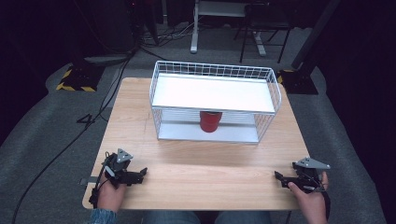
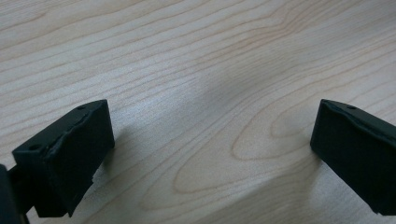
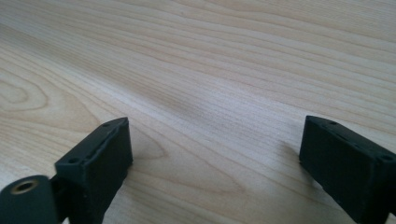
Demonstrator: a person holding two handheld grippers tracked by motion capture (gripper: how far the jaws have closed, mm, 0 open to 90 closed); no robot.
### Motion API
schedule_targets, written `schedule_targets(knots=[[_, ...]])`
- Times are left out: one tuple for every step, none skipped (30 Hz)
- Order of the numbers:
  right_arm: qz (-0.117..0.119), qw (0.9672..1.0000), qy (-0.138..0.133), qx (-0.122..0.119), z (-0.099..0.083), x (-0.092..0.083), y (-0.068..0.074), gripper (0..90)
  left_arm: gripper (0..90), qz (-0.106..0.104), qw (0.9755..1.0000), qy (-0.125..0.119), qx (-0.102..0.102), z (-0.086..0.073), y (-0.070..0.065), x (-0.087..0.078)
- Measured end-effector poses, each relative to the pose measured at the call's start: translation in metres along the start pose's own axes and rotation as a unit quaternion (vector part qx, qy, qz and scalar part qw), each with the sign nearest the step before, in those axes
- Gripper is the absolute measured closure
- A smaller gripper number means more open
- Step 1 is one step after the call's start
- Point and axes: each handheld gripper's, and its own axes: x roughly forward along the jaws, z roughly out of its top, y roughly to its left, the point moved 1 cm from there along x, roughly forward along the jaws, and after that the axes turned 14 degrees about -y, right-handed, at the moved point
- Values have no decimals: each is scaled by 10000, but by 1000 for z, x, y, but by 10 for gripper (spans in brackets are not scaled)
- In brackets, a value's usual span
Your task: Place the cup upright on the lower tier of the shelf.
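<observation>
In the high view, the left tongs point(image 1: 140, 173) rest low on the wooden tabletop point(image 1: 210, 182), near its front left corner, and a hand point(image 1: 111, 193) holds them from below. The right tongs point(image 1: 279, 177) rest near the front right corner, held by the other hand point(image 1: 310, 198). Both tongs point toward the middle of the tabletop, and they are well apart from each other. Far ahead of both tongs, and between them, stands a white wire basket point(image 1: 275, 93) with a flat white shelf on top. Under this shelf, on the lower level of the basket, stands a red cup point(image 1: 210, 121), upright. The cup is well apart from both tongs and nothing touches it.

In the left gripper view, the left tongs point(image 2: 212, 135) stand wide open. The two black jaws rise at the left and right edges, and between them there is bare wood grain. Nothing is held.

In the right gripper view, the right tongs point(image 3: 215, 149) are also open, with the jaws far from each other. Between them is bare wood of the tabletop. These tongs hold nothing, and their pads press on nothing.
</observation>
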Motion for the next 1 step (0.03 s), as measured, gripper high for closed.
schedule_targets(knots=[[-14,10000,26,3,0,0,0,68,1,35,10000,-2,-36,0,-1,0]])
